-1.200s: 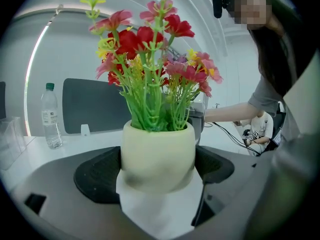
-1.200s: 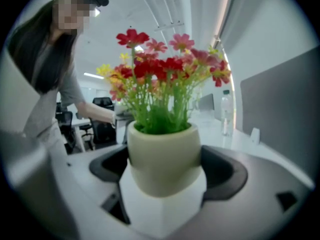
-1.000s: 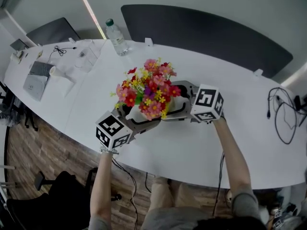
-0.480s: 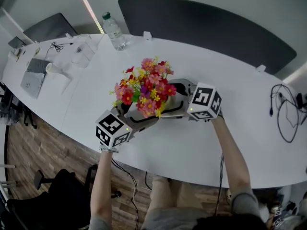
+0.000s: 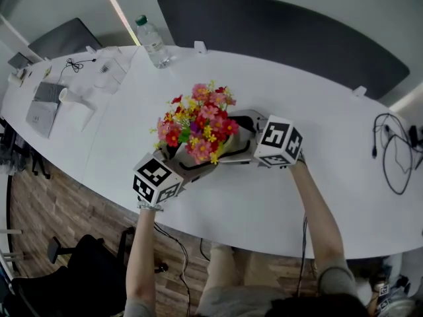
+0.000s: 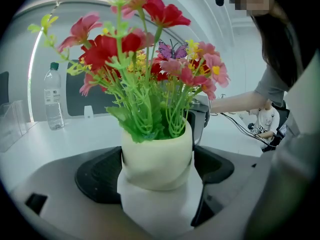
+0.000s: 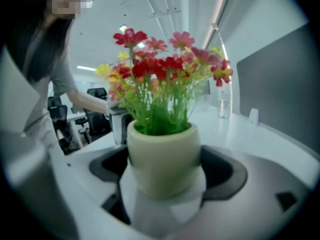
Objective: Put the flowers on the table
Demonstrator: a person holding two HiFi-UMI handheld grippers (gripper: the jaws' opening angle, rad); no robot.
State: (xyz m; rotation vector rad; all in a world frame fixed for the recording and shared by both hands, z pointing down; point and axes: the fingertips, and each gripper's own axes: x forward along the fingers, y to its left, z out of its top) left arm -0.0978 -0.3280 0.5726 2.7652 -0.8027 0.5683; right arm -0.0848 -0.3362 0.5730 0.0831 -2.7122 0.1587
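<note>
Now both clamp cream pot from opposite sides: left gripper at 7 o'clock of flowers, right gripper at 3. Flowers over white table; bottle at 11.

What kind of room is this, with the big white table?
Probably an office meeting room: a long white table with a laptop, cables and a water bottle on it, and an office chair nearby.

Clear plastic water bottle, green cap, upright at 11 o'clock. Black cable tangle at 3. Flat grey laptop-like device at 9.
</note>
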